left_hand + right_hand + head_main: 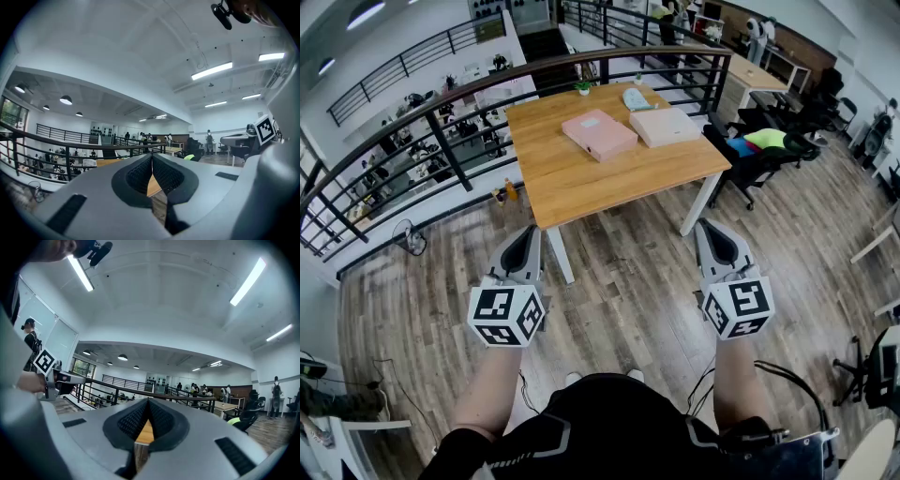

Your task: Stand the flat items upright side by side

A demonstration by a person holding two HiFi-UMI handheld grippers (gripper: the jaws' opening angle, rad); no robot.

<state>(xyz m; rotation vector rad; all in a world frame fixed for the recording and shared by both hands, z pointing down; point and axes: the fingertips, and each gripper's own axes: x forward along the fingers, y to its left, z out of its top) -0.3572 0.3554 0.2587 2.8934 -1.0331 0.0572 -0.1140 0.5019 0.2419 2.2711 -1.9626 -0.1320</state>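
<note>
Only head view shows the flat pink box (598, 134)

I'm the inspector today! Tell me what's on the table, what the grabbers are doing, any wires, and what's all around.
Surface: wooden table, mostly bare.
Job's things: pink flat box and beige flat box, both lying flat at the far end, neither stood up yet.
Clutter: small potted plant and a light blue item at the far edge.
Grippers: left gripper and right gripper both have their jaws shut with nothing in them, and are held over the floor short of the table.
Cables: black cable on the floor by the person's right.
Surroundings: wood floor, curved railing, office chair, floor fan.
</note>
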